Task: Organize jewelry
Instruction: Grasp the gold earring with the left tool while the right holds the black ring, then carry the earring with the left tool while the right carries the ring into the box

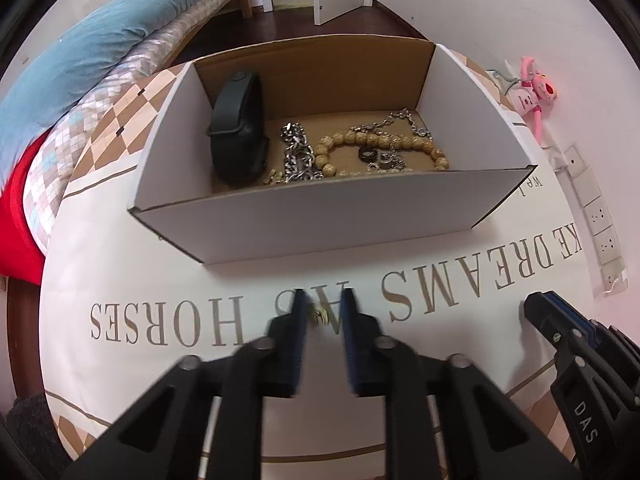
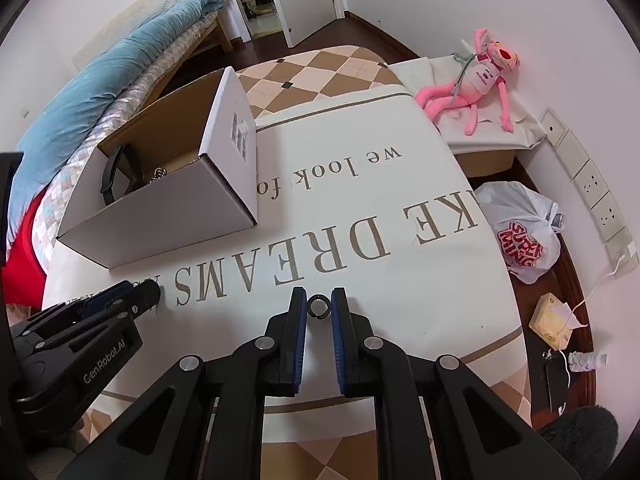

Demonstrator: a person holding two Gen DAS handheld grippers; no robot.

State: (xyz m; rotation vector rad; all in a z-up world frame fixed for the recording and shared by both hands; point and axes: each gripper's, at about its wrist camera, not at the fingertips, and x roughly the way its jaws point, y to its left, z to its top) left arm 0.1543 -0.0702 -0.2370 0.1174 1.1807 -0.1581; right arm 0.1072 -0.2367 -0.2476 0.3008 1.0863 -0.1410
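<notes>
A white cardboard box [image 1: 320, 220] stands on the lettered cloth just beyond my left gripper [image 1: 324, 310]. Inside lie a black watch band [image 1: 238, 128], a heavy silver chain [image 1: 296, 156], a wooden bead bracelet [image 1: 380, 142], a dark ring [image 1: 366, 155] and a thin chain [image 1: 400, 120]. My left gripper's fingers are blurred and close together, with a small gold ring [image 1: 320, 316] pinched between the tips. My right gripper [image 2: 319, 306] is shut on a dark metal ring [image 2: 319, 299] held upright above the cloth, to the right of the box [image 2: 160, 216].
A pink plush toy [image 2: 480, 80] lies at the far right of the table. A white plastic bag [image 2: 520, 236] and a yellow box [image 2: 550, 320] sit on the floor to the right. Wall sockets [image 2: 600, 200] line the wall. A blue duvet [image 2: 100, 92] lies on the bed at left.
</notes>
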